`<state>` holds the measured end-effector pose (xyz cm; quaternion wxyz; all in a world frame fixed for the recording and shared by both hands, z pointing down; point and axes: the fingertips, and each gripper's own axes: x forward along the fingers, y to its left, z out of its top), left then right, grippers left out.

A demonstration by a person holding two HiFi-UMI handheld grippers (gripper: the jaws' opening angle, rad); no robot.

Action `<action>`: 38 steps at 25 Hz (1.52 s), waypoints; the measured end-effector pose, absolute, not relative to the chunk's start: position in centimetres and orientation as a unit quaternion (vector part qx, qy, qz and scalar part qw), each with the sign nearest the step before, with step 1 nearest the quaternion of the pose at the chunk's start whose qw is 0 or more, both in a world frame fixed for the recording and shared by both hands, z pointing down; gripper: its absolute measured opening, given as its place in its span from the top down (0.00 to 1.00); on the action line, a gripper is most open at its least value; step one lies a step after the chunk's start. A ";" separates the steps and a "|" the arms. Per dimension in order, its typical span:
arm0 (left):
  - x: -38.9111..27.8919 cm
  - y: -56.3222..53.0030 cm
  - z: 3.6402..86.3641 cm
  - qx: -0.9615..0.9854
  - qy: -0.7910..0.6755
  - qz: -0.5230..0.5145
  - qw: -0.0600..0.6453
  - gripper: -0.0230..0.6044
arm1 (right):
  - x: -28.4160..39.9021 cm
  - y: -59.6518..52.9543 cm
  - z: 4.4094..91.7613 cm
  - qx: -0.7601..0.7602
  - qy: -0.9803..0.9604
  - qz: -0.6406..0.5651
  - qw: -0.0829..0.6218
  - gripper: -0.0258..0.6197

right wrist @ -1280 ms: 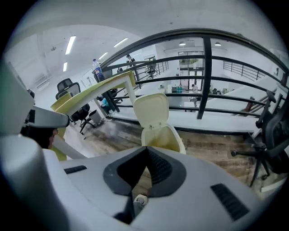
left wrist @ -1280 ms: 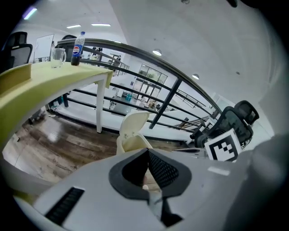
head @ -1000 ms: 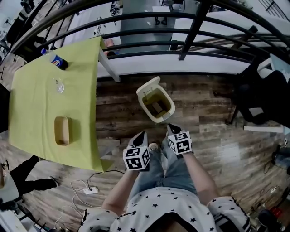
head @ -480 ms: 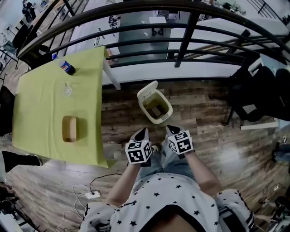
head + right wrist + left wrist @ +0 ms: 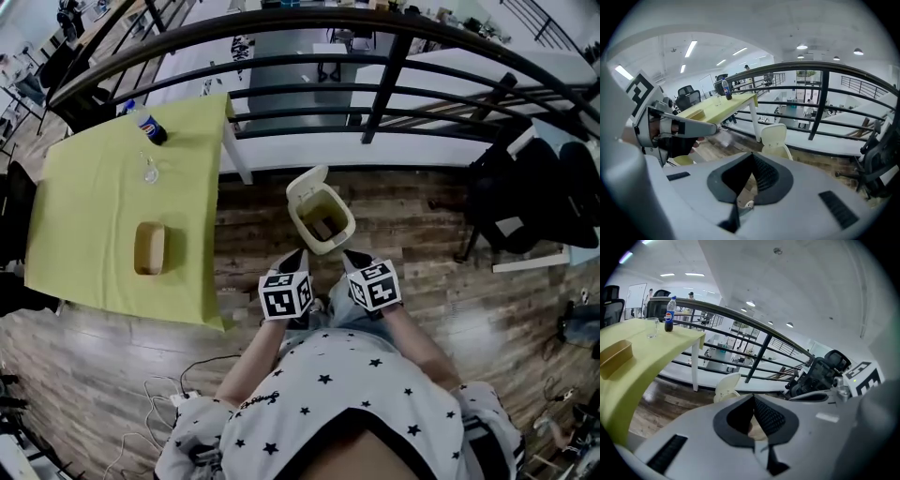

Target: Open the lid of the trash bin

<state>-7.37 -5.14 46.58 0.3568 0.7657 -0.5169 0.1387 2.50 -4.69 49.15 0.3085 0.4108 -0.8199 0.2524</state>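
Cream trash bin (image 5: 339,234) on the wooden floor (image 5: 422,239) near the yellow-green bench (image 5: 89,220), lid (image 5: 307,182) tipped up and back. Just short of it, left hand-held gripper (image 5: 293,259) and right hand-held gripper (image 5: 355,260), jaws pressed together on nothing.

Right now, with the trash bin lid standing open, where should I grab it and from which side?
Probably best to grip the lid by its free top edge, coming down from above. It stands nearly upright off the far rim of the trash bin, joined at its base, so that thin edge is the exposed part. The right claw is shut; open it first.
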 end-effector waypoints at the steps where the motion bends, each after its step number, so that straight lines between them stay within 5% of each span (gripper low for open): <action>1: -7.4 -5.0 46.4 0.767 -0.516 0.138 0.355 0.95 | 2.4 -4.5 48.9 0.410 -0.821 0.250 0.308 0.97; 38: -6.6 -4.3 45.1 0.784 -0.504 0.144 0.333 0.95 | 3.7 -2.7 47.0 0.427 -0.824 0.272 0.254 0.97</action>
